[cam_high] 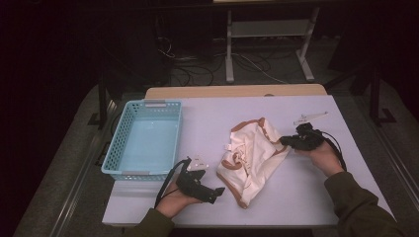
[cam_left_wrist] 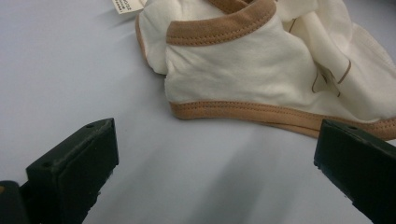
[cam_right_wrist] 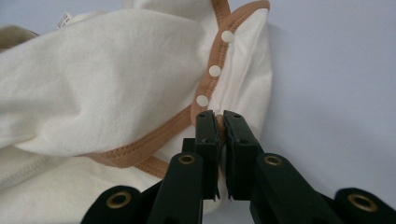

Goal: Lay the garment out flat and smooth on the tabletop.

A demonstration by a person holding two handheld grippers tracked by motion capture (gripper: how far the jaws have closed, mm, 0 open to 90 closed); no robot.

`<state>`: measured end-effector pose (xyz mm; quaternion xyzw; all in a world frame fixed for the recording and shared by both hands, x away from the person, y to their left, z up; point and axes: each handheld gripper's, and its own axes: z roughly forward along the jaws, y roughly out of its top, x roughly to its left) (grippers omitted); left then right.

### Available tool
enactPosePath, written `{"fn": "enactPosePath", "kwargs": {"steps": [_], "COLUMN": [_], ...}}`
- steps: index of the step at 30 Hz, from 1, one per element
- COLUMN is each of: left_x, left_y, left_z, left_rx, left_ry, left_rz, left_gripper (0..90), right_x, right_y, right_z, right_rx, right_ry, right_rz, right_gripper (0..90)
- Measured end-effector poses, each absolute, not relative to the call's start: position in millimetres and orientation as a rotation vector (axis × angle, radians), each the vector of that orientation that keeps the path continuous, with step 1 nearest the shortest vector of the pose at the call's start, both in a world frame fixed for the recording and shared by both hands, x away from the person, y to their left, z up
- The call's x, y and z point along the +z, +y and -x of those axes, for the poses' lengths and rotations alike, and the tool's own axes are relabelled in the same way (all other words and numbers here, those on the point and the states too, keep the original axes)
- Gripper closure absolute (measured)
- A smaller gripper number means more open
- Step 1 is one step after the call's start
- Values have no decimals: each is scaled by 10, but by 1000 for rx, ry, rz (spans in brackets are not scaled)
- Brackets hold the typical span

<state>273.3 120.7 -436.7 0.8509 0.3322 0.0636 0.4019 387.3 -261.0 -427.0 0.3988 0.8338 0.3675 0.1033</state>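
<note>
A cream baby garment with tan trim lies crumpled in the middle of the white table. My right gripper is at its right edge, jaws pinched on the tan trimmed hem just below a row of white snaps. My left gripper rests near the table's front edge, just left of the garment's lower corner. Its jaws stand wide apart with bare table between them, and the garment lies a little beyond the fingertips.
A light blue plastic basket stands on the left part of the table, close behind my left hand. A white care label sticks out of the garment. Dark floor, cables and a metal frame lie beyond the far edge.
</note>
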Motion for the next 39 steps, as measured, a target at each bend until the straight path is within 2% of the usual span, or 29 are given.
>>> {"fn": "enactPosePath", "kwargs": {"steps": [12, 39], "left_x": [-4369, -4368], "left_y": [1202, 1202], "left_z": [-2733, -2734], "left_rx": [159, 159], "left_ry": [849, 845], "left_rz": [-2139, -2139], "left_gripper": [0, 0], "right_x": [-4122, -4087], "right_y": [-2808, -3148], "right_z": [-3758, -3614], "right_rx": [1137, 1081], "right_ry": [2406, 2351], "right_rz": [-1203, -1259], "right_gripper": [840, 841]}}
